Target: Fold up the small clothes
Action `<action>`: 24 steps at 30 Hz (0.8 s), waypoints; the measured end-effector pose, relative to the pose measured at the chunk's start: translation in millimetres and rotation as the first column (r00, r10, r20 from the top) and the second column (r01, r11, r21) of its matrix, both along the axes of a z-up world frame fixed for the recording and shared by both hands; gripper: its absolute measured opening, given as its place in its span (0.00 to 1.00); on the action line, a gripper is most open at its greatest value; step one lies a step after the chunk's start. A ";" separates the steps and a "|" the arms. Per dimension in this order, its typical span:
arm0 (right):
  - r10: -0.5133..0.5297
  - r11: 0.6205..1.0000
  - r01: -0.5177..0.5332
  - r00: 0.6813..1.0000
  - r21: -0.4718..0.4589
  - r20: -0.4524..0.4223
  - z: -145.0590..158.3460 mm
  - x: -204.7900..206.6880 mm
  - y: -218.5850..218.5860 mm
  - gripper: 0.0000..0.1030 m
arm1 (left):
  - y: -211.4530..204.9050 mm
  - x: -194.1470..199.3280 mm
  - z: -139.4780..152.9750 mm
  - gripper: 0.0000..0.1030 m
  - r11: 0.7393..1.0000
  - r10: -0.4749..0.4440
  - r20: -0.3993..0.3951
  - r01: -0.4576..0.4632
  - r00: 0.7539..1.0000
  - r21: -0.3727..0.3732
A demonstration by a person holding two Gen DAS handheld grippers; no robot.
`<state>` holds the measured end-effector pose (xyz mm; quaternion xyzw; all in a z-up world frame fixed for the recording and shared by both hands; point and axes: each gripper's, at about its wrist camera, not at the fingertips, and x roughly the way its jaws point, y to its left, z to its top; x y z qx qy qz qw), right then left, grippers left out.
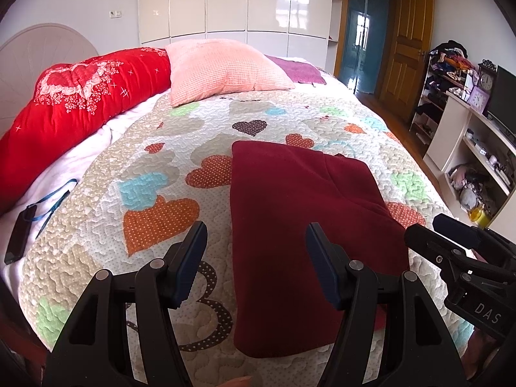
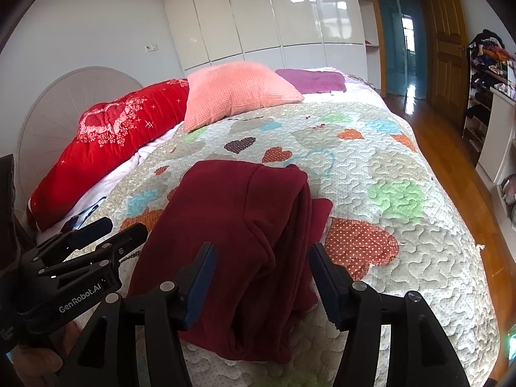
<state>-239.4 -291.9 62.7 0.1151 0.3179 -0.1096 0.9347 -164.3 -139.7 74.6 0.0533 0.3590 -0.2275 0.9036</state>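
1. Phone (image 1: pixel 17 235) with a blue strap lies at the far left, on the white sheet beside the quilt (image 1: pixel 154 167).
2. Left gripper (image 1: pixel 256 251) hovers over the garment's near left edge, fingers spread, holding nothing.
3. Garment (image 1: pixel 290 219), dark red and folded into a thick stack, lies on the quilt's near middle.
4. Right gripper (image 2: pixel 261 277) hangs above the garment's near right folds, fingers spread and empty.
5. Pink pillow (image 1: pixel 222 67) sits far back, right of the red bolster (image 1: pixel 80 96).

Left gripper (image 2: pixel 106 232) reads "GenRobot.AI"; right gripper (image 1: pixel 451 229) "DAS".
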 end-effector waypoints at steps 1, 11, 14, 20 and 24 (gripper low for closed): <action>0.000 1.000 0.000 1.000 0.002 0.000 -0.7 0.5 -0.2 0.57 | -0.3 0.2 -0.4 0.62 1.000 0.000 0.000 0.000 1.000 0.001; 0.006 1.000 -0.005 1.000 0.021 -0.019 -8.3 3.7 -2.0 0.58 | -1.4 1.0 -4.8 0.62 1.000 0.004 -0.011 -0.004 1.000 0.003; 0.009 1.000 -0.009 1.000 0.019 -0.021 -9.4 4.5 -0.9 0.58 | -2.3 1.0 -5.6 0.62 1.000 0.004 -0.010 -0.004 1.000 0.007; 0.011 1.000 -0.010 0.999 0.028 -0.030 -13.0 6.2 -1.3 0.58 | -3.3 1.6 -7.9 0.62 1.000 0.002 -0.016 -0.002 1.000 0.013; 0.015 1.000 -0.014 0.999 0.027 -0.031 -13.4 7.2 -1.3 0.58 | -3.4 1.6 -7.9 0.62 1.000 0.003 -0.017 -0.003 1.000 0.013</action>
